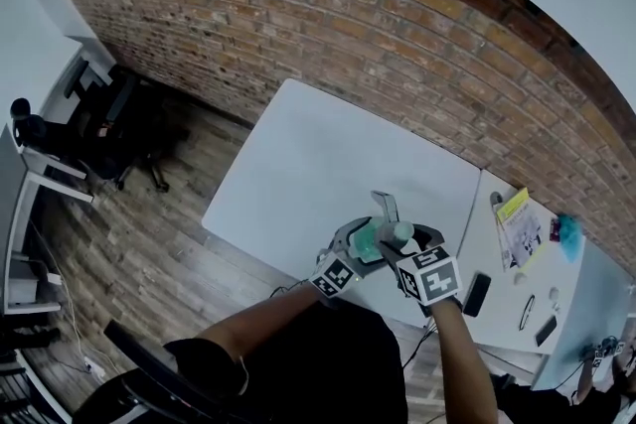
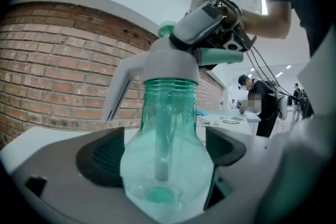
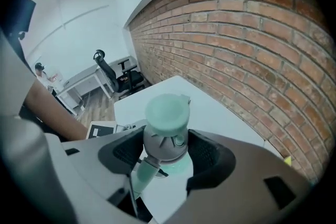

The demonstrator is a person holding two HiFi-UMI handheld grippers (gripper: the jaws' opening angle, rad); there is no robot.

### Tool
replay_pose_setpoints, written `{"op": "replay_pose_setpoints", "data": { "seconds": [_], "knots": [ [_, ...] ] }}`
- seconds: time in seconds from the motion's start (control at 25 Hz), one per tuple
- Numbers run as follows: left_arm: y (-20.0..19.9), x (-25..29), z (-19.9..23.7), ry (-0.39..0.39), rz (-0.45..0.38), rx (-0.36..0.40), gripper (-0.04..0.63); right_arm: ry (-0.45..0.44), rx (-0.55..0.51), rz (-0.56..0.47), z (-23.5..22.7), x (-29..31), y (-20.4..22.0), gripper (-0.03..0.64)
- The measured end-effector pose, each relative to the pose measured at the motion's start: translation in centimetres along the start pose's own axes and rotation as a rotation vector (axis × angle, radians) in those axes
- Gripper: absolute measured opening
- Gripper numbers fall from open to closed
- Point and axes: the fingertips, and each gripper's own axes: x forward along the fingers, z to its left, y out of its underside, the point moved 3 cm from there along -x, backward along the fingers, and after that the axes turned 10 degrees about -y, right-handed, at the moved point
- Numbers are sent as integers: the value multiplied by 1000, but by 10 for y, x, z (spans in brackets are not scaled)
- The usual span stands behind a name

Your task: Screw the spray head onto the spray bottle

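Translucent green plastic spray bottle (image 2: 169,165), held upright over the near part of a white table (image 1: 298,144), is clamped at its bulbous body between the widely spread jaws of the left gripper (image 2: 163,150), which reaches in level. Directly above, on the bottle's long axis, the grey plastic spray head (image 3: 164,144) sits on the neck, pinched on both sides by the right gripper (image 3: 165,153), angled down from overhead. Neck rings showing below the collar suggest more turning is needed. A red brick wall (image 1: 397,45) stands beyond.
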Motion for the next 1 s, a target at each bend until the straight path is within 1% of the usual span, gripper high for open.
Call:
{"op": "replay_pose_setpoints", "data": {
  "seconds": [0.12,0.24,0.36,0.48,0.68,0.8,0.88,1.0],
  "knots": [
    [0,1,-1,3,6,1,479,-39,-25,-1,2,-2,2,266],
    [1,2,-1,6,8,-1,479,-73,-19,-38,-1,-13,-1,267],
    [1,1,0,6,13,-1,479,-141,-80,-40,2,-21,-6,267],
    [0,2,1,1,21,4,479,-193,-161,16,3,-24,-6,267],
    [1,1,1,-3,34,2,479,-254,-369,133,6,-17,-8,267],
    [1,0,1,-3,38,8,480,-283,-422,202,7,-12,-8,267],
    [1,-2,0,-4,38,9,480,-286,-472,227,10,-7,-8,267],
    [0,-1,2,-9,33,15,480,-248,-530,239,9,-3,-12,265]
  ]
}}
